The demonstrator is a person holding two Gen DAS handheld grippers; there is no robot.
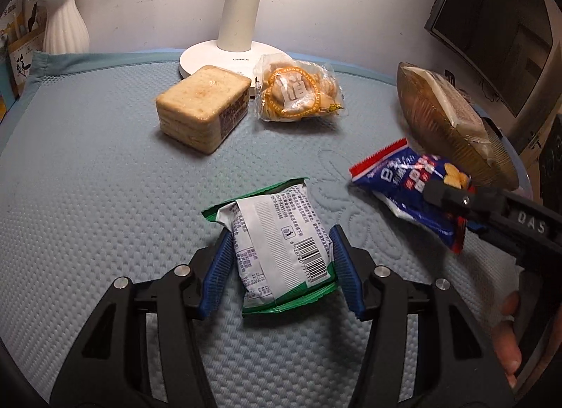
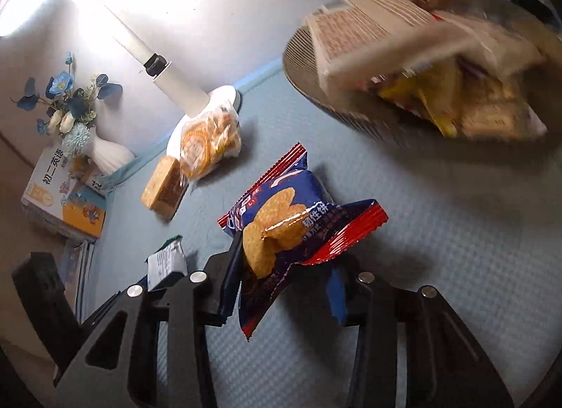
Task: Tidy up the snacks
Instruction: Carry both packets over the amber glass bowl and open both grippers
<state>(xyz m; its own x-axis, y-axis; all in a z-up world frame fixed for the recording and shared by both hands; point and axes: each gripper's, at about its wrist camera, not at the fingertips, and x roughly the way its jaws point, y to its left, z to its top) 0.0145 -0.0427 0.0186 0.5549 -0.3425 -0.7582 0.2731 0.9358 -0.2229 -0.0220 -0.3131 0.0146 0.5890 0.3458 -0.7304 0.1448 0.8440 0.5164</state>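
Left claw (image 1: 279, 264): its blue-padded fingers (image 1: 216, 274) bracket the green-and-white packet, one pad against each long side; whether they press hard cannot be told.
Green-and-white packet (image 1: 277, 243): lies flat on the quilted blue mat, barcode side up, nearest the left wrist camera; in the right wrist view only its corner shows, left of the right claw.
Right claw (image 2: 284, 288): pinching the blue-and-red biscuit packet by one end and holding it clear of the mat.
Blue-and-red biscuit packet (image 2: 281, 228): crumpled between the right claw's fingers, its printed biscuits facing the camera; in the left wrist view it hangs to the right, just below the basket's edge.
Hand (image 1: 509, 334): fingertips visible at the right edge, on the right claw's handle.
Quilted blue mat (image 1: 87, 169): covers the bench under all the snacks.
Basket (image 2: 316, 91): shallow and ribbed, at the far right of the mat, already holding several packets, blurred, the topmost pale with small print.
Biscuit block (image 1: 203, 109): clear-wrapped stack of square biscuits, mid-mat, well beyond the left claw.
Clear bag of small pastries (image 1: 298, 93): just right of the biscuit block, touching the lamp base.
Desk lamp (image 1: 239, 18): white, at the mat's far edge.
White vase (image 1: 65, 28): far left with blue flowers, books beside it.
Monitor (image 1: 491, 28): dark, far right.
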